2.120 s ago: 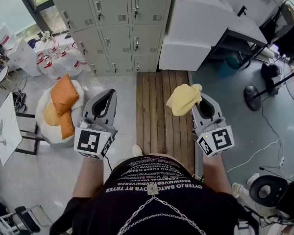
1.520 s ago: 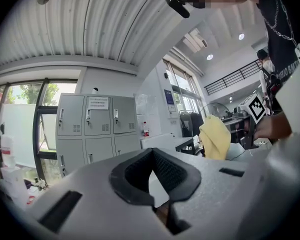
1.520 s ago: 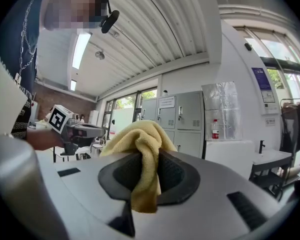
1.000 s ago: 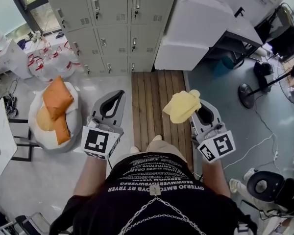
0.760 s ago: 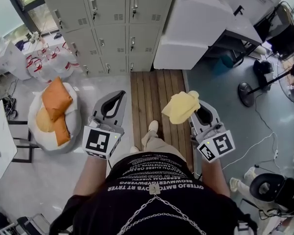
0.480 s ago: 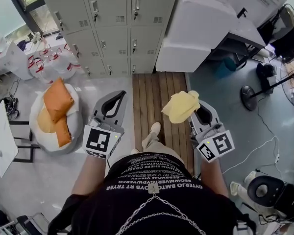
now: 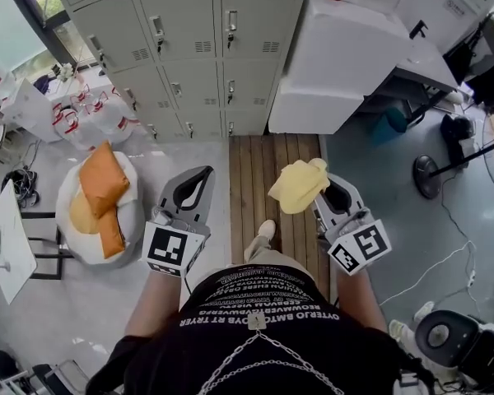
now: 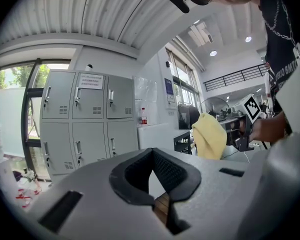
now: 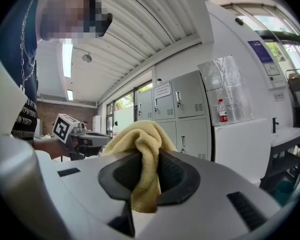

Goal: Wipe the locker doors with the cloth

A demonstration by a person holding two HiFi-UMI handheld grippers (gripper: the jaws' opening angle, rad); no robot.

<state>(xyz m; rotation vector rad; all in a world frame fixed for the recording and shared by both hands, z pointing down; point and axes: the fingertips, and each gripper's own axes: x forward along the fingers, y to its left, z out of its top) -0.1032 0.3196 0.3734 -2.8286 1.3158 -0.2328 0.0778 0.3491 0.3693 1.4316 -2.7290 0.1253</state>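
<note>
Before the grey metal locker doors [image 7: 189, 48], well apart from them, you are pinching the crumpled yellow cloth [image 7: 296, 185] in your right hand-held gripper [image 7: 321, 189]; your left hand-held gripper [image 7: 204, 174] is hovering, jaws pressed together, empty.

Grey metal lockers [image 7: 189, 48] at the top, soft yellow cloth [image 7: 295, 186] bunched on the right gripper [image 7: 323, 190], left gripper [image 7: 202, 173] beside it, over brown wooden planks [image 7: 251, 167].
</note>
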